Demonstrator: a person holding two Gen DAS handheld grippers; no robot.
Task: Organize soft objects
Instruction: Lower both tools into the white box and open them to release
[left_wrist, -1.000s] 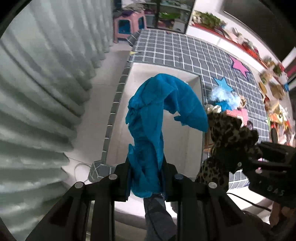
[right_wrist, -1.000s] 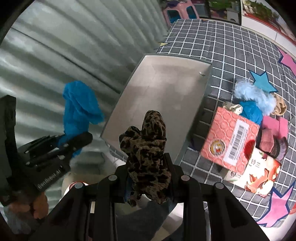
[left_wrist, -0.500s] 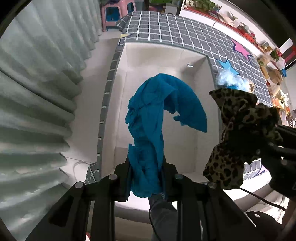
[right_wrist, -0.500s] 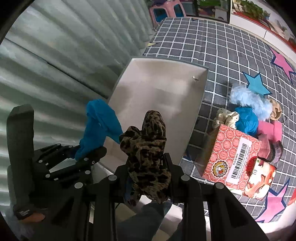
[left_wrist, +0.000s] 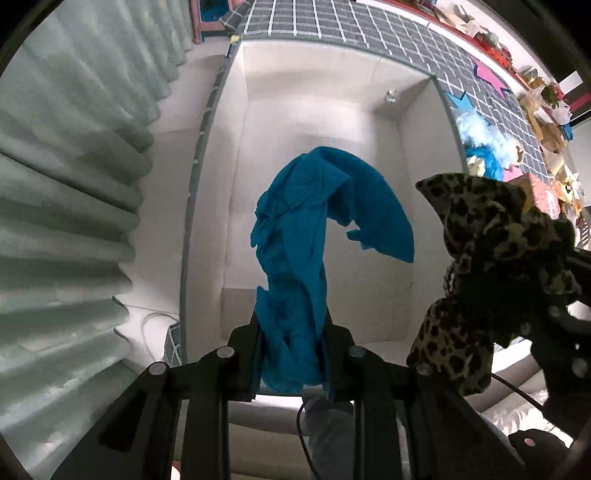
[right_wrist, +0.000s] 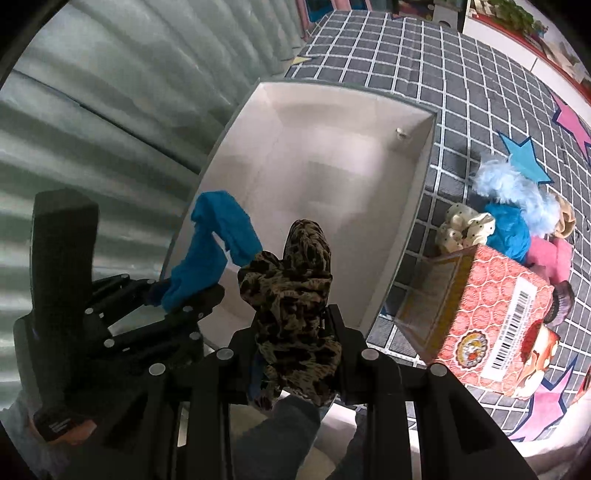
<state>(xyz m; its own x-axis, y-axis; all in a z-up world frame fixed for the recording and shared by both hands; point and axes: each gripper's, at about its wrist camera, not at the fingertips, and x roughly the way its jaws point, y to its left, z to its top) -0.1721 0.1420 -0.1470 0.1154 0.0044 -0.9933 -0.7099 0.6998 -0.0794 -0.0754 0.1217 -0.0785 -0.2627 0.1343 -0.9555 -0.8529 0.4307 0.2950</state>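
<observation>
Left wrist view looks down over the left gripper (left_wrist: 291, 328), whose two black fingers are clamped on a crumpled teal-blue cloth (left_wrist: 317, 236); the cloth rises out of the pinch and curls over to the right, hanging in the air above the open white rectangular storage bin (left_wrist: 314, 110) with its grey rim. To the right in the same view, the right gripper (left_wrist: 517, 314) is closed around a bunched leopard-print fabric piece (left_wrist: 491, 229) — it sits just beside the blue cloth, not touching it, over the bin's right wall. From the right wrist view the leopard-print fabric (right_wrist: 295, 295) fills the gap between that gripper's (right_wrist: 295, 332) black fingers and stands up above them, while the left gripper (right_wrist: 177, 295) appears at lower left with the teal-blue cloth (right_wrist: 214, 243) trailing upward from it across the bin's near-left corner. The bin's (right_wrist: 424, 177) interior shows only a small pale fitting high on its far wall (what it is cannot be made out). Right of the bin, on the grey grid-patterned play mat (right_wrist: 406, 55), lies a red patterned cardboard box (right_wrist: 487, 310) with a barcode label, and behind it a heap of soft things (right_wrist: 517, 214) — pale blue fluff, a blue bundle, a cream dotted piece, something pink. Pleated grey-green curtain (left_wrist: 66, 184) fills the left side.
</observation>
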